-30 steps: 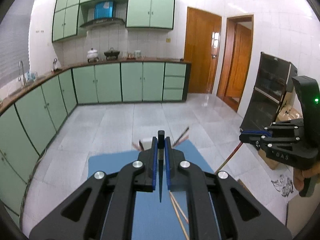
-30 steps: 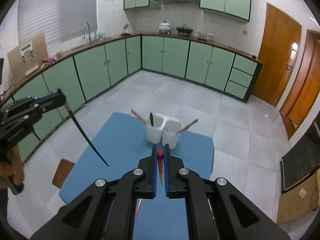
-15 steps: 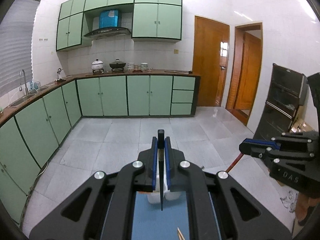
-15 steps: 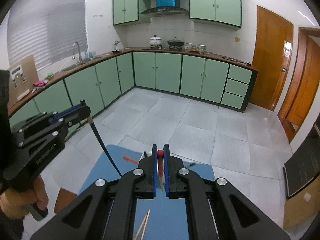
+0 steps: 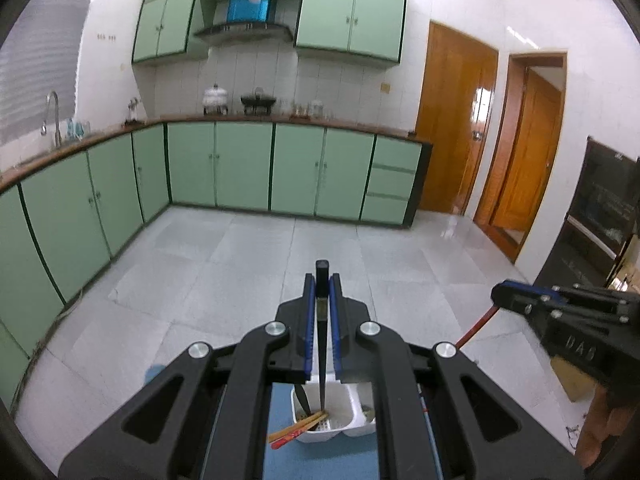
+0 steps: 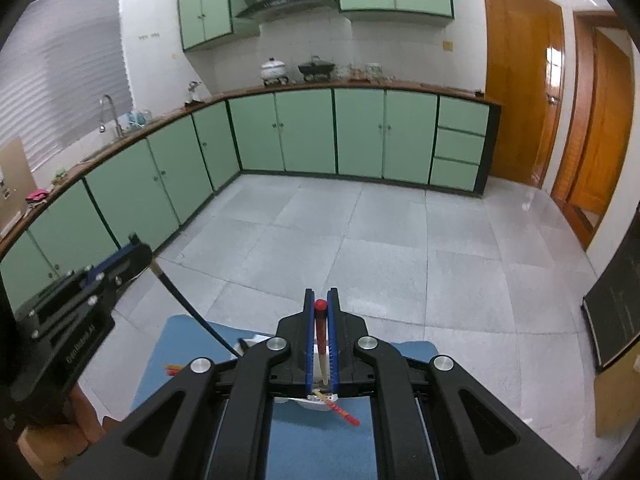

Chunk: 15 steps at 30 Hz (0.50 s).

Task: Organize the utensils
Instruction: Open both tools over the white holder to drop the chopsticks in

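Two hand-held grippers in use, each clamped on one utensil. Left hand-held gripper point(image 5: 322, 300): jaws pressed together on a black chopstick point(image 5: 322, 360) whose thin end hangs down into the left compartment of a white two-part holder point(image 5: 340, 428). Right hand-held gripper point(image 6: 320, 316): jaws closed on a red-tipped chopstick point(image 6: 320, 324), held directly above the same holder point(image 6: 316, 400), mostly hidden behind the fingers in that view. Holder stands on a blue surface point(image 5: 320, 460). Contents, left compartment: a dark utensil leaning at the back, plus a tan stick and a red stick point(image 5: 292, 434) lying out over the front rim; the black chopstick's tip appears to be inside, whether it touches the bottom cannot be told. Right compartment: something pale-brown is visible, too small to identify. Risks, as judged: both grippers converge on one small light holder, so they may collide or knock it over; a slanted chopstick released early could catch the rim and fall onto the surface; the sticks already overhanging the rim look ready to be levered out by a nudge; the two colours may end up mixed in one compartment if sorting is intended.
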Each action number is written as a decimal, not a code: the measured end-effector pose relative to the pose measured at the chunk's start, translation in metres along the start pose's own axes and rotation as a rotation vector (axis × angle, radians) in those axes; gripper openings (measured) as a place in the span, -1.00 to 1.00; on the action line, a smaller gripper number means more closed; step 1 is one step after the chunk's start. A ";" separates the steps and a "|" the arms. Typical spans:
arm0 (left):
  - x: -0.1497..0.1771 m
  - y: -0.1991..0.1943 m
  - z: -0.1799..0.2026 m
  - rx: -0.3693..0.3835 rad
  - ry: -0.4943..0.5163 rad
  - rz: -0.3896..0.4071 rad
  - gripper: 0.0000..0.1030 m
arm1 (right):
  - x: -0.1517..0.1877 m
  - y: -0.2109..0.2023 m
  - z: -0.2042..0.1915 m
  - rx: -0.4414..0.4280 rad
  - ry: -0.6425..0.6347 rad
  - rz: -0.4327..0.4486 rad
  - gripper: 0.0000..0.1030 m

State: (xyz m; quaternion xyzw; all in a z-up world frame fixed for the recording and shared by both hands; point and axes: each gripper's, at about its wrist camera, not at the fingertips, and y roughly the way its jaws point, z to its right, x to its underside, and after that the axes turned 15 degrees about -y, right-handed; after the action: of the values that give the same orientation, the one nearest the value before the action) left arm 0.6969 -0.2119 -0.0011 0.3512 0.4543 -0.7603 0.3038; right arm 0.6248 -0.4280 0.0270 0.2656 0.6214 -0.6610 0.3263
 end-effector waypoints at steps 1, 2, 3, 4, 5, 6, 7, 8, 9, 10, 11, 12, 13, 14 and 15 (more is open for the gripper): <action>0.006 0.009 -0.004 -0.002 -0.006 -0.016 -0.88 | 0.005 0.007 0.004 -0.005 0.008 -0.010 -0.89; 0.007 0.016 -0.009 -0.003 -0.008 -0.028 -0.88 | 0.010 0.016 0.007 -0.008 0.016 -0.023 -0.89; 0.011 0.022 -0.012 -0.008 -0.006 -0.041 -0.87 | 0.014 0.024 0.008 -0.015 0.020 -0.034 -0.89; 0.016 0.028 -0.016 -0.022 -0.005 -0.052 -0.83 | 0.017 0.030 0.010 -0.026 0.020 -0.043 -0.87; 0.017 0.031 -0.021 -0.030 -0.008 -0.057 -0.75 | 0.021 0.034 0.011 -0.033 0.022 -0.049 -0.85; 0.018 0.032 -0.025 -0.033 -0.014 -0.058 -0.45 | 0.024 0.035 0.013 -0.031 0.025 -0.047 -0.85; 0.018 0.028 -0.029 -0.034 -0.020 -0.047 -0.22 | 0.027 0.034 0.013 -0.027 0.021 -0.045 -0.82; 0.017 0.024 -0.030 -0.035 -0.018 -0.036 -0.16 | 0.028 0.033 0.013 -0.027 0.021 -0.042 -0.82; 0.015 0.019 -0.031 -0.035 -0.009 -0.030 -0.15 | 0.030 0.031 0.015 -0.029 0.025 -0.037 -0.81; 0.013 0.015 -0.031 -0.034 -0.001 -0.025 -0.14 | 0.032 0.027 0.015 -0.027 0.028 -0.031 -0.81; 0.011 0.005 -0.033 -0.035 0.006 -0.015 -0.11 | 0.034 0.020 0.016 -0.027 0.027 -0.022 -0.80; 0.009 -0.004 -0.035 -0.035 0.006 -0.009 -0.05 | 0.036 0.015 0.016 -0.029 0.028 -0.016 -0.80; 0.007 -0.015 -0.039 -0.033 0.003 -0.005 -0.02 | 0.039 0.006 0.015 -0.029 0.026 -0.003 -0.79; 0.007 -0.023 -0.040 -0.029 0.007 -0.002 0.02 | 0.043 -0.004 0.015 -0.029 0.023 0.013 -0.75; 0.008 -0.034 -0.042 -0.029 0.014 0.002 0.05 | 0.049 -0.016 0.015 -0.032 0.021 0.032 -0.74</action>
State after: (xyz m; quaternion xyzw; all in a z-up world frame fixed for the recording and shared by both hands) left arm 0.6763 -0.1610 -0.0060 0.3526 0.4671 -0.7509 0.3061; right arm 0.5817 -0.4475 0.0020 0.2773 0.6309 -0.6428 0.3345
